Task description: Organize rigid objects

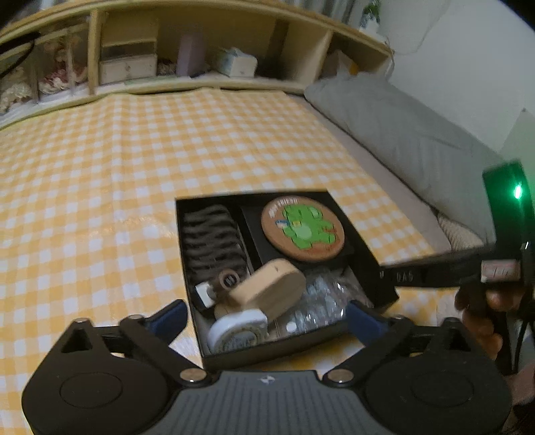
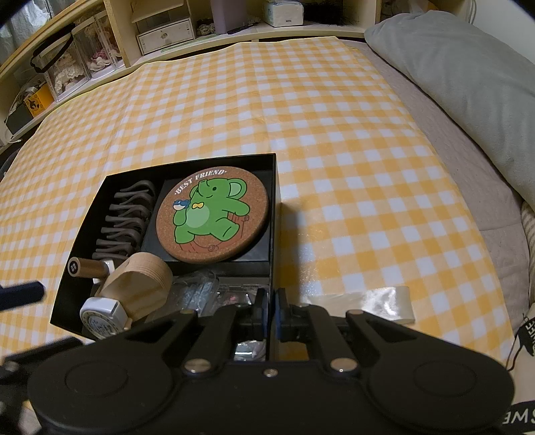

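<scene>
A black open box (image 1: 374, 267) (image 2: 276, 214) sits on the yellow checked cloth. In it lie a round cork coaster with a green elephant (image 1: 302, 227) (image 2: 212, 215), dark wavy clips (image 1: 210, 234) (image 2: 125, 217), a wooden block (image 1: 267, 291) (image 2: 140, 284), a white tape roll (image 1: 237, 331) (image 2: 100, 316), a small brown cylinder (image 2: 87, 267) and a clear bag of metal bits (image 1: 317, 301) (image 2: 197, 291). My left gripper (image 1: 267, 321) is open, its fingers either side of the box's near end. My right gripper (image 2: 271, 311) is shut on the box's right wall near the front corner.
A grey pillow (image 2: 468, 83) (image 1: 401, 127) lies at the right edge of the bed. A wooden shelf with boxes and a tissue pack (image 2: 284, 13) runs along the back. A strip of clear tape (image 2: 384, 301) lies on the cloth right of the box.
</scene>
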Motion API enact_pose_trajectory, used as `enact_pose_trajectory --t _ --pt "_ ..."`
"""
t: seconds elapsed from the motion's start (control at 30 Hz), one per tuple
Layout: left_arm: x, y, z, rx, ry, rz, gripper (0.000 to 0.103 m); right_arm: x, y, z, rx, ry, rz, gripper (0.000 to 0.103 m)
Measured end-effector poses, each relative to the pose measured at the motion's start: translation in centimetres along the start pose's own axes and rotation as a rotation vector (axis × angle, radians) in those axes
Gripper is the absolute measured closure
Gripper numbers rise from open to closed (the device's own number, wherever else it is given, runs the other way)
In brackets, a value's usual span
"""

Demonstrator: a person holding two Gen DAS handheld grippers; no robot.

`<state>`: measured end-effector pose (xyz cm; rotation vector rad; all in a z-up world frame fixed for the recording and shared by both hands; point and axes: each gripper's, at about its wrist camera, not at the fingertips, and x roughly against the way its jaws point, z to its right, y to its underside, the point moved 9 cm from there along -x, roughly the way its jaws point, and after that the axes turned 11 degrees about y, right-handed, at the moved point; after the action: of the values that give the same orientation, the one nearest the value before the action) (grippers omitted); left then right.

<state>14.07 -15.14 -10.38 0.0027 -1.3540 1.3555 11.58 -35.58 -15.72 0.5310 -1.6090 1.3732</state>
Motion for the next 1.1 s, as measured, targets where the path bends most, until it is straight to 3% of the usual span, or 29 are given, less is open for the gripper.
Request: enact_pose_trajectory --t 0.43,0.63,0.73,0.97,1.1 --pt "5.3 -0.9 -1.1 0.028 -0.134 0.179 0.0 1.0 -0.3 0.3 -0.002 -0.011 0.031 0.098" --pt "7.4 -0.8 -0.7 -0.01 -0.224 0.222 0.0 4.2 -0.1 0.5 -0.013 -0.042 0.108 0.098" --pt "8.4 -0.1 -0.2 -0.017 -0.22 0.235 0.0 6.8 0.3 0.5 -0.004 -0.044 0.173 0.096" --pt "10.0 2.0 0.8 -0.043 -0.219 0.248 0.0 12.0 2.9 0.3 -0.026 -0.071 0.286 0.074" --pt "10.9 2.9 1.2 -0.043 -0.223 0.263 0.0 13.8 4.1 0.7 -0.052 -0.064 0.344 0.057"
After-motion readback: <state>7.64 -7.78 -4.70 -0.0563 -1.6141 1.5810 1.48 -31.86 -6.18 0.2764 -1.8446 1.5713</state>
